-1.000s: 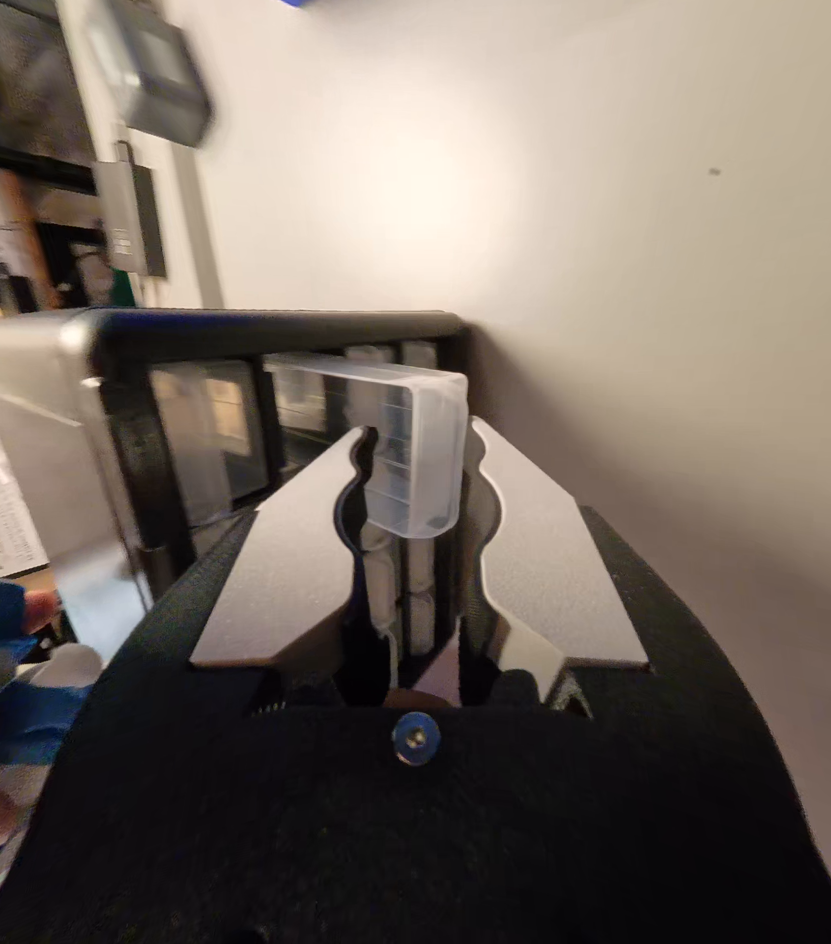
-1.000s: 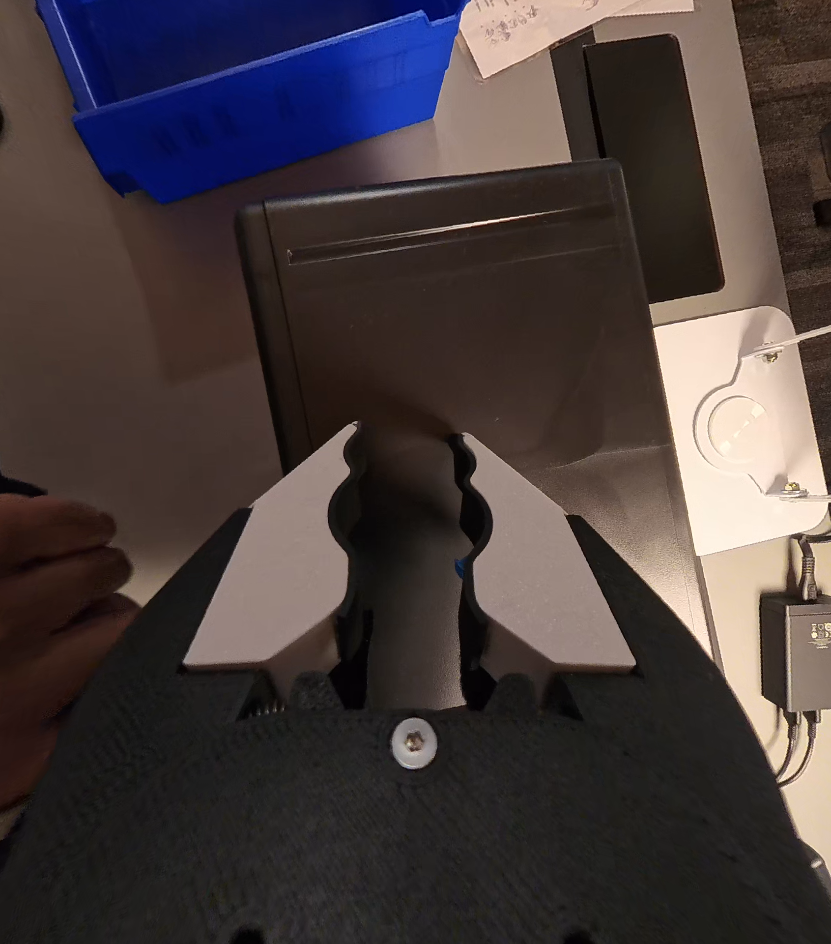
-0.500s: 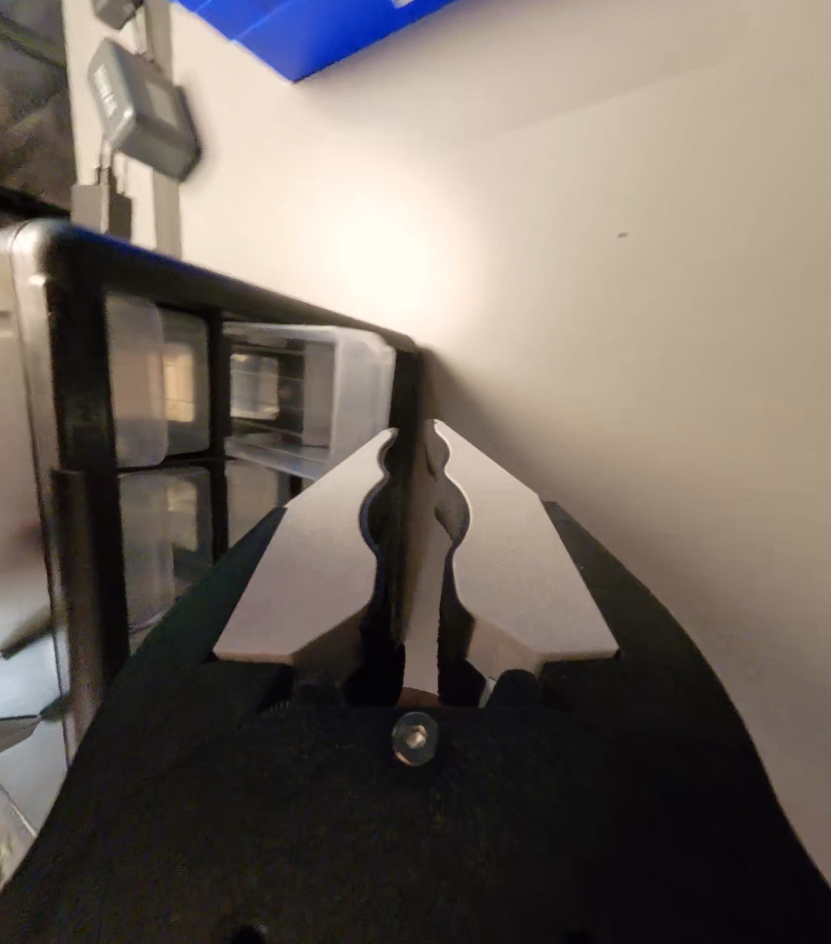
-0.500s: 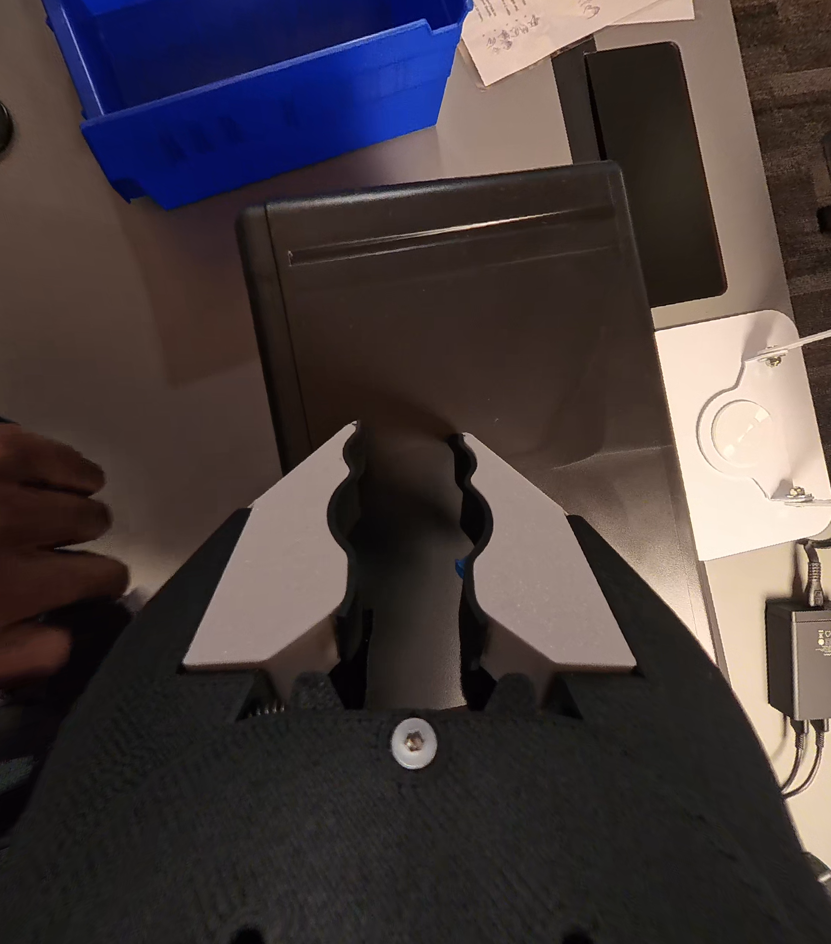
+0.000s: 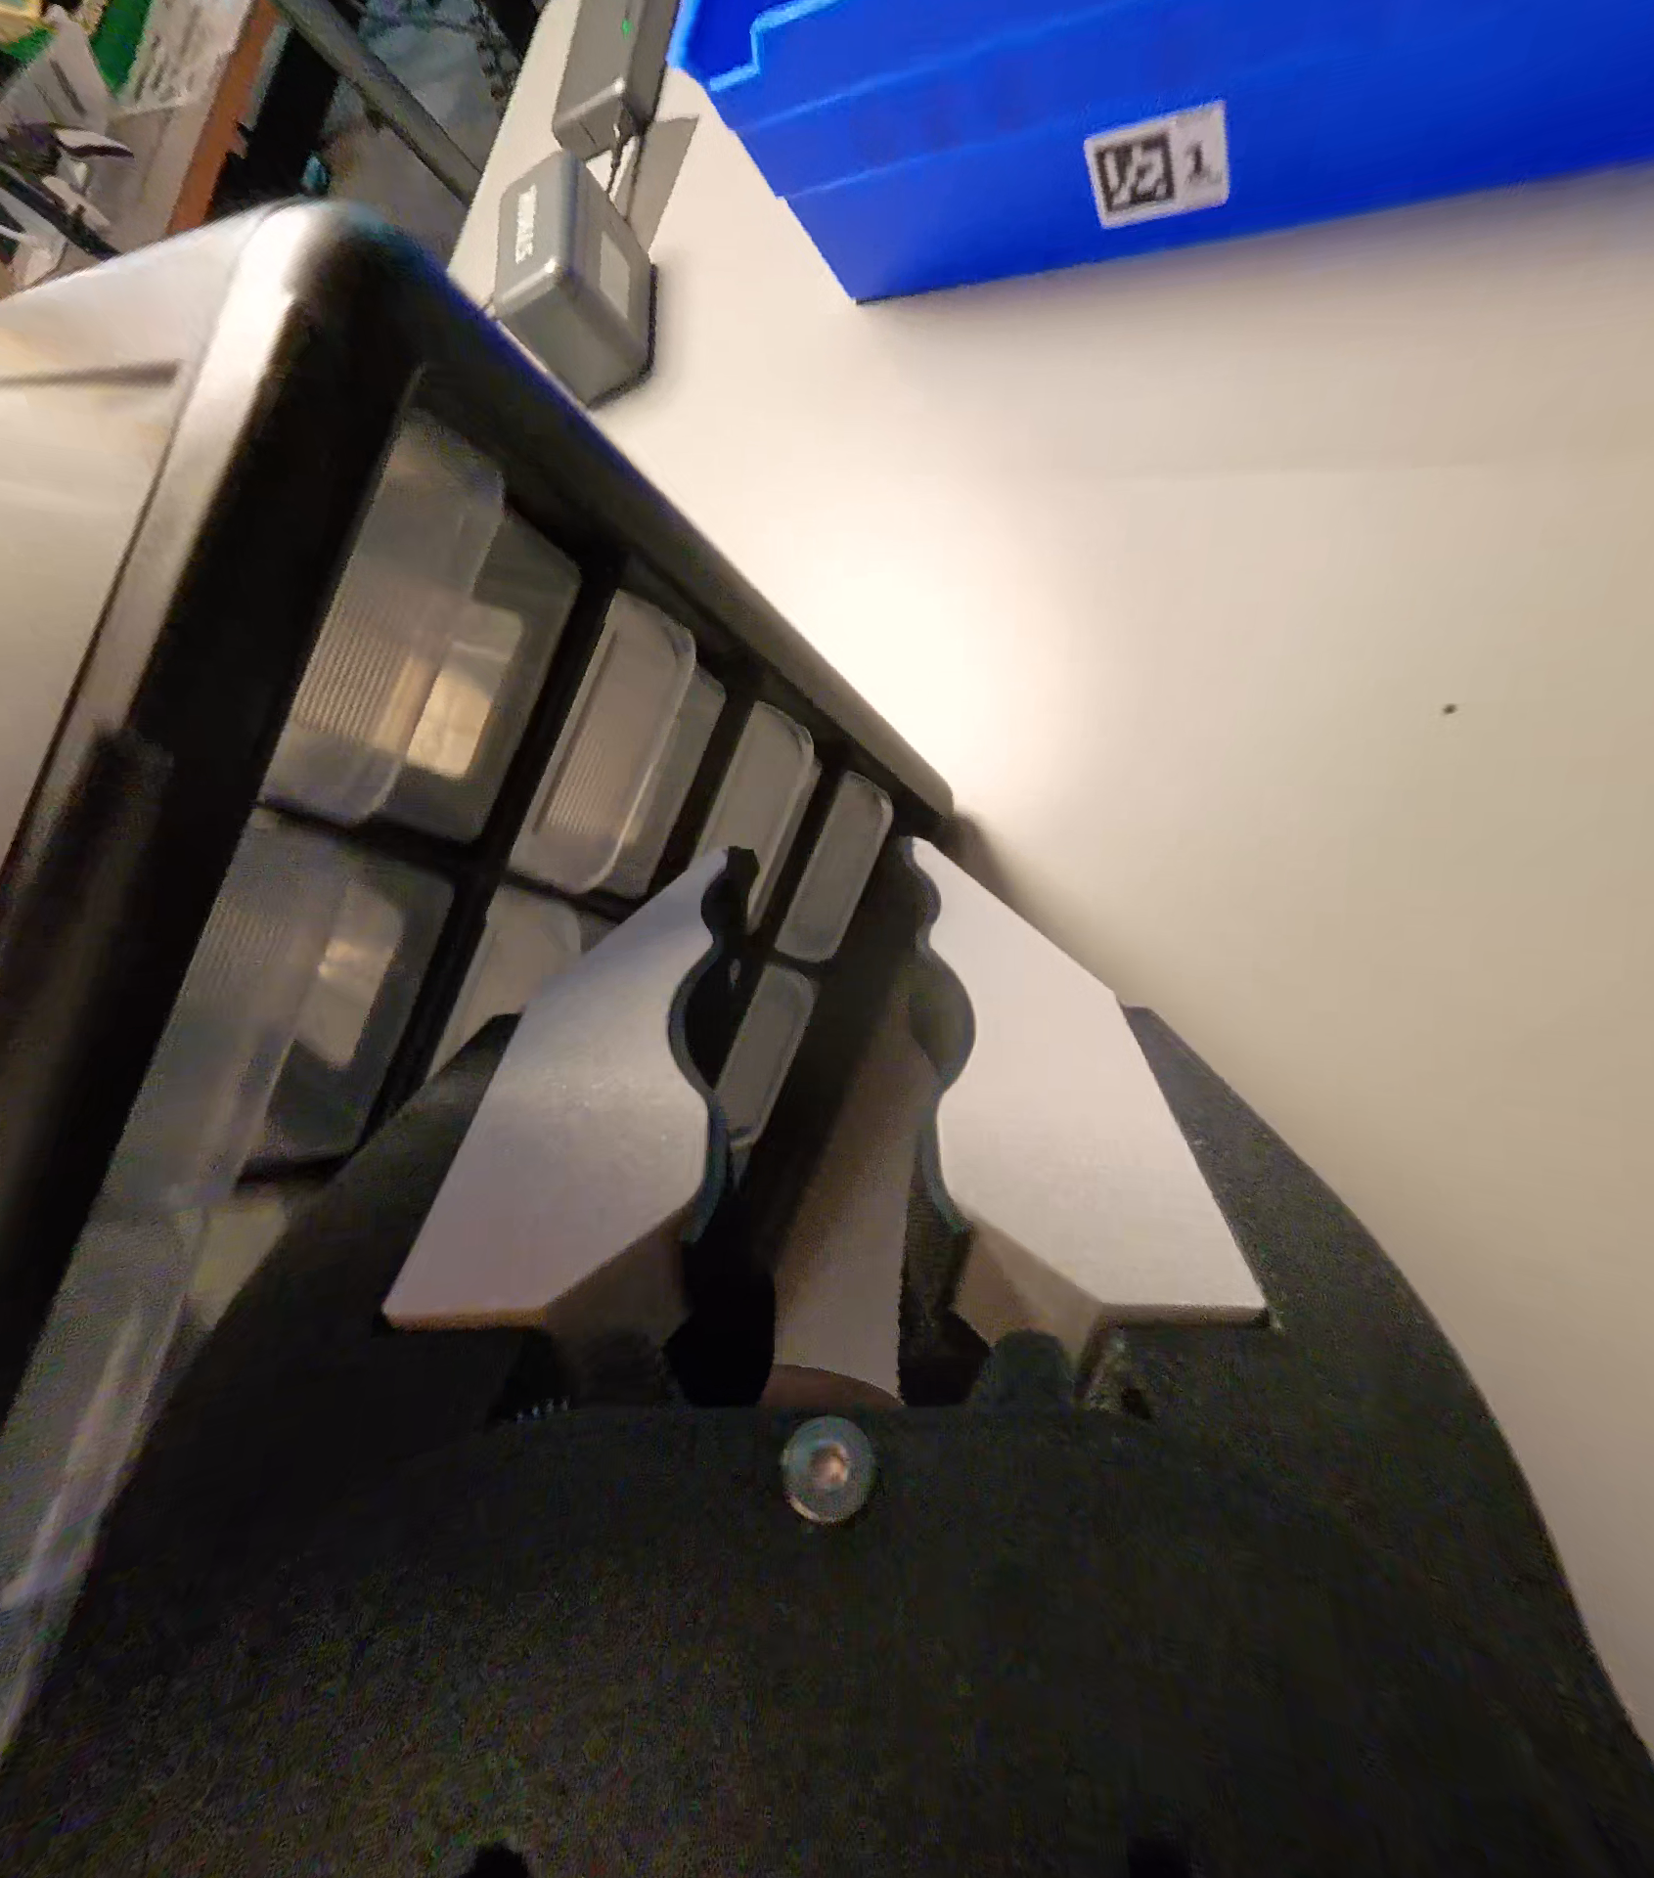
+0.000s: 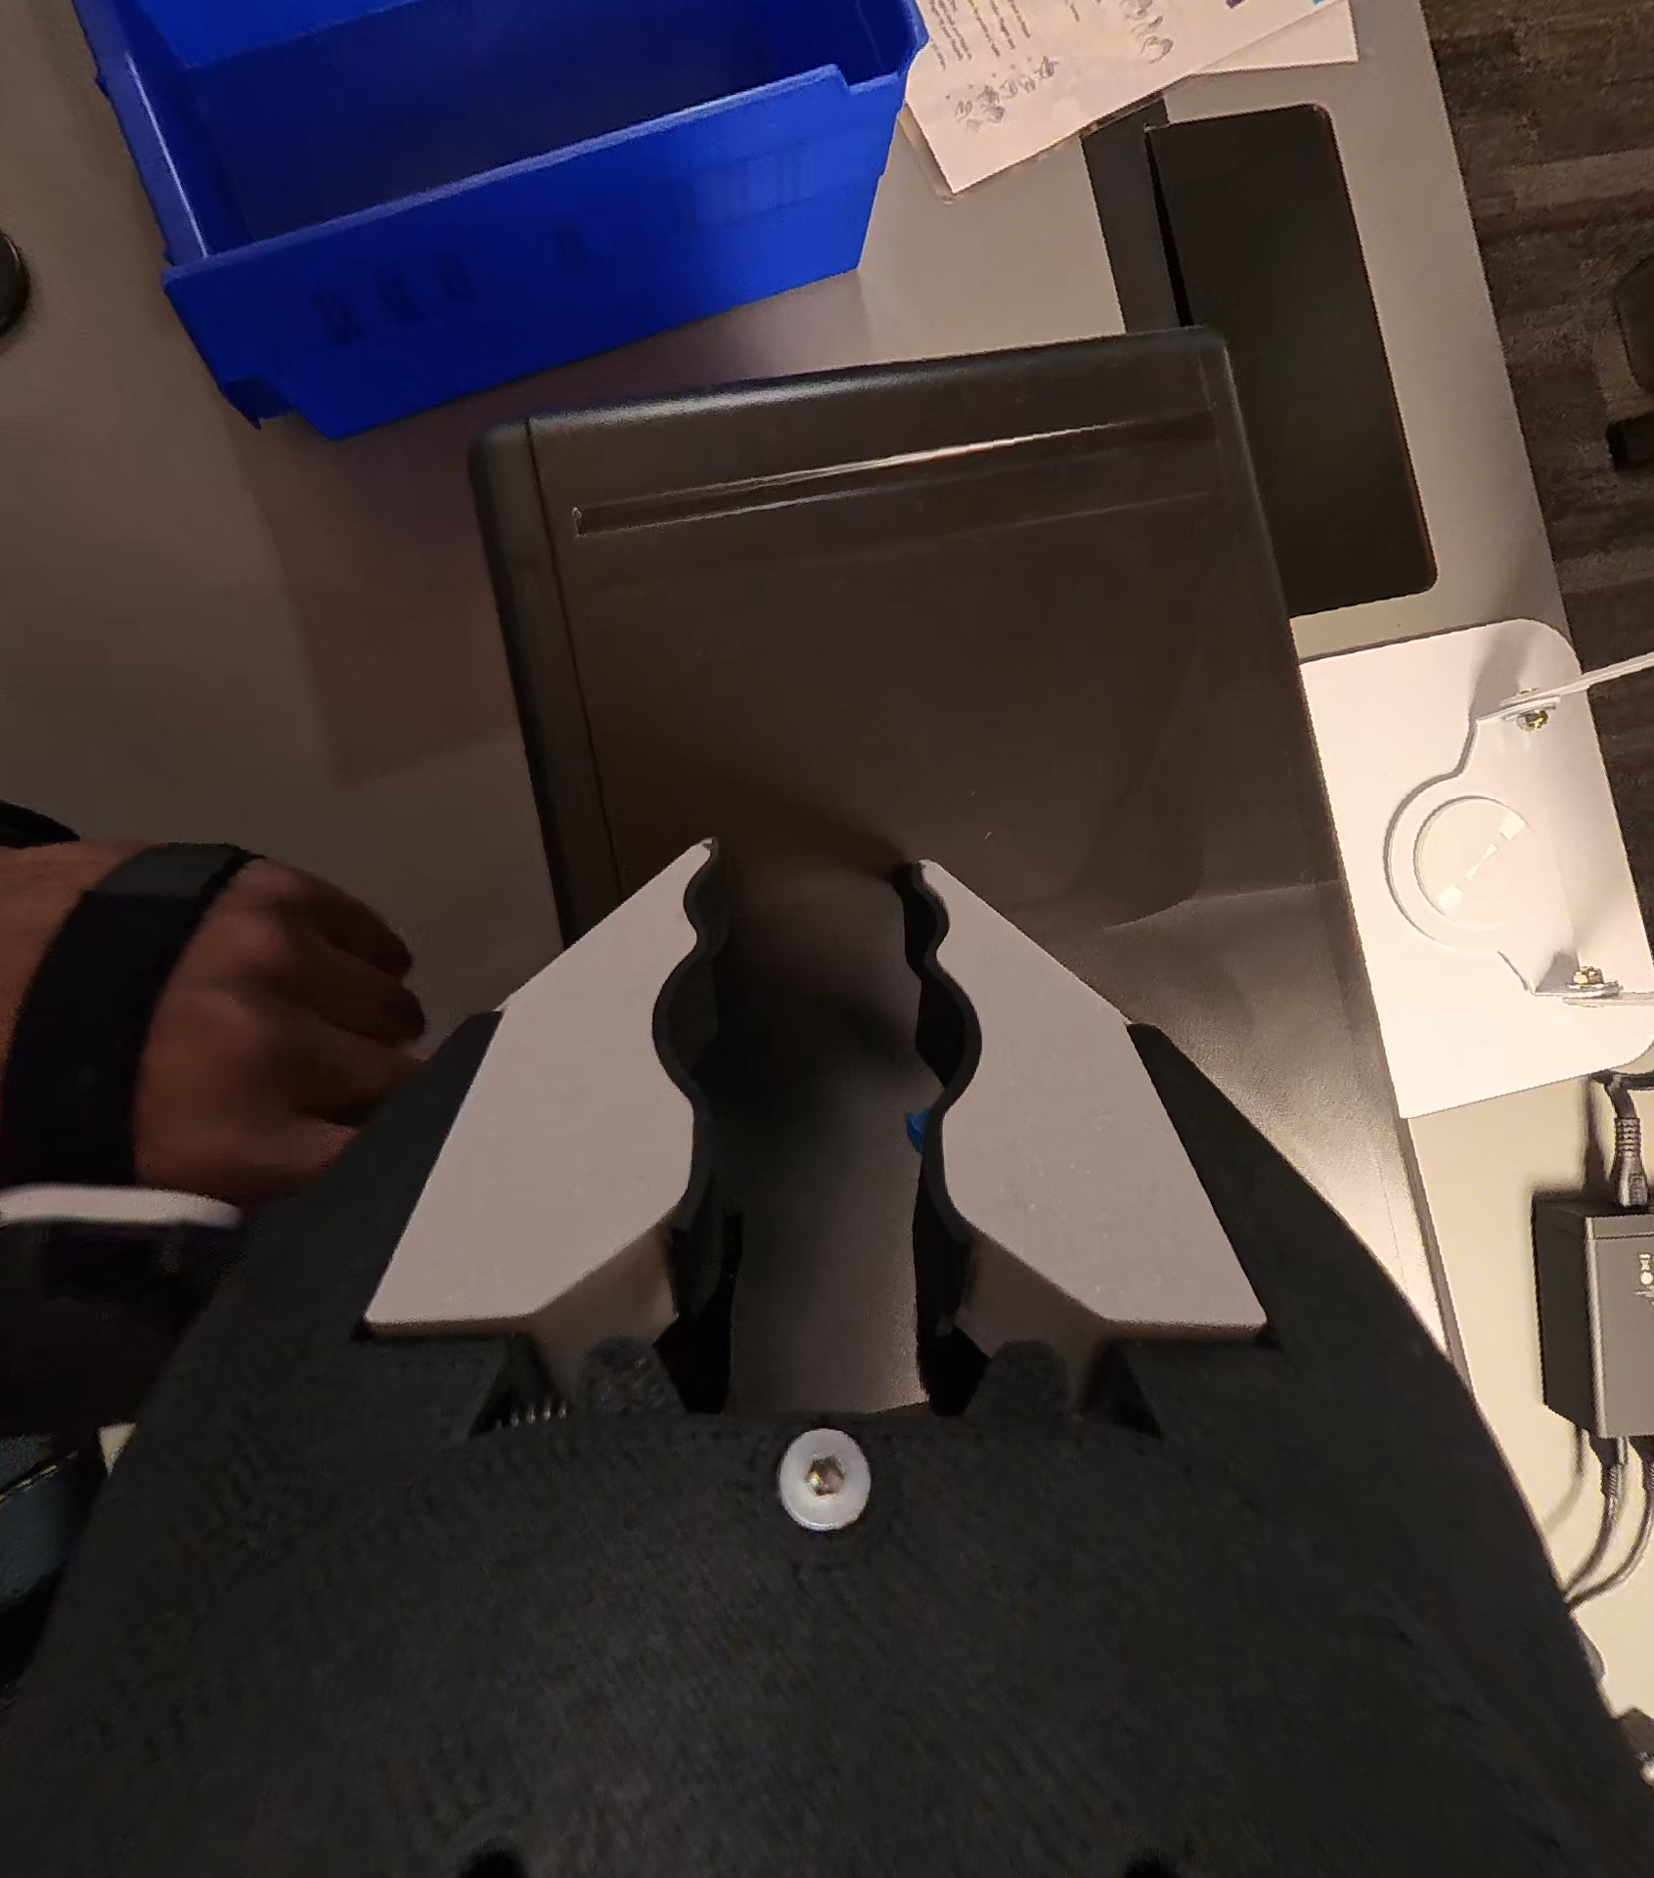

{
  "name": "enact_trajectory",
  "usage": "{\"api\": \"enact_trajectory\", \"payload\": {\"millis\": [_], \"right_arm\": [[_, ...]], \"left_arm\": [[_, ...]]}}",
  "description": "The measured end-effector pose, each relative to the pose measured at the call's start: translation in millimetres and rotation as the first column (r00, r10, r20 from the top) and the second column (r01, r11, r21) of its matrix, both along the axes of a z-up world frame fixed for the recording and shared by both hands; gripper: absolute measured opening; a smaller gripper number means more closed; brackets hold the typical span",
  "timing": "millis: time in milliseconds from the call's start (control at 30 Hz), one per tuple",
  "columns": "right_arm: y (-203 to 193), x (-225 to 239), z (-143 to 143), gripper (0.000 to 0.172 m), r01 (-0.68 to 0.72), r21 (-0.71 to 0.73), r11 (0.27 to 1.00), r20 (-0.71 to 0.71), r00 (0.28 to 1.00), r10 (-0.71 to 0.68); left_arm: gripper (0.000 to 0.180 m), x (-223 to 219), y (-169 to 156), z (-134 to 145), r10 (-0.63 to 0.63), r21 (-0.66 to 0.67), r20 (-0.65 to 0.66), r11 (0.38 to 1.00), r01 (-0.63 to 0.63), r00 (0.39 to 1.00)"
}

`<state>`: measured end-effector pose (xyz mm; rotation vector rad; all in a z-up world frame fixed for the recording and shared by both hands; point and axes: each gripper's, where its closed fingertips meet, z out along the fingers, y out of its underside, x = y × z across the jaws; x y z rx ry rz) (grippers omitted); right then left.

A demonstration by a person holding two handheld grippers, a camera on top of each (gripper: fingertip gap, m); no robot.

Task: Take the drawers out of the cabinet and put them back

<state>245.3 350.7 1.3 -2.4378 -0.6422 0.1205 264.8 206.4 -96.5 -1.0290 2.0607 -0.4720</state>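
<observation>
The black cabinet fills the left of the left wrist view, with several clear drawers set in its slots. My left gripper is open and holds nothing. It hangs just in front of the cabinet's right-hand column, where one clear drawer shows between the fingertips without touching them. In the right wrist view I look down on the cabinet's flat top. My right gripper is open over that top, with nothing between its pads.
A blue bin stands behind the cabinet and also shows in the left wrist view. A hand with a black wristband is left of the cabinet. A white lamp base, a black power adapter and papers lie to the right.
A clear drawer stuck out between my left fingers a second ago; it now sits in the cabinet. My left gripper has let go, drawn back and swung. The right gripper has stayed put.
</observation>
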Motion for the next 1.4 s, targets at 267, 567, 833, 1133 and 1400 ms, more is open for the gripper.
{"api": "enact_trajectory", "payload": {"millis": [267,567,833,1133,1400], "right_arm": [[0.4,0.1,0.6,0.037,0.009,0.047,0.999,-0.032,0.999,-0.008],[-8.0,-9.9,20.3,0.076,0.078,0.309,0.948,-0.045,0.997,-0.068],[-79.6,2.1,59.7,0.085,0.244,0.55,0.799,-0.17,0.969,-0.179],[-174.9,66.6,-21.7,0.079,0.496,0.577,0.649,-0.232,0.861,-0.452],[-193.0,115.6,-88.8,0.078,0.7,0.486,0.524,-0.407,0.711,-0.573]], "left_arm": [[0.039,-84.6,45.9,25.9,0.212,-0.303,0.16,0.94,-0.156,0.964],[0.046,-189.3,99.3,4.5,0.468,-0.491,0.246,0.815,-0.307,0.849],[0.046,-225.1,113.8,-3.9,0.531,-0.541,0.3,0.779,-0.318,0.793],[0.045,-221.4,113.7,-8.1,0.537,-0.545,0.346,0.782,-0.301,0.769],[0.045,-174.2,163.2,7.7,0.692,-0.667,0.377,0.664,-0.337,0.616]]}}
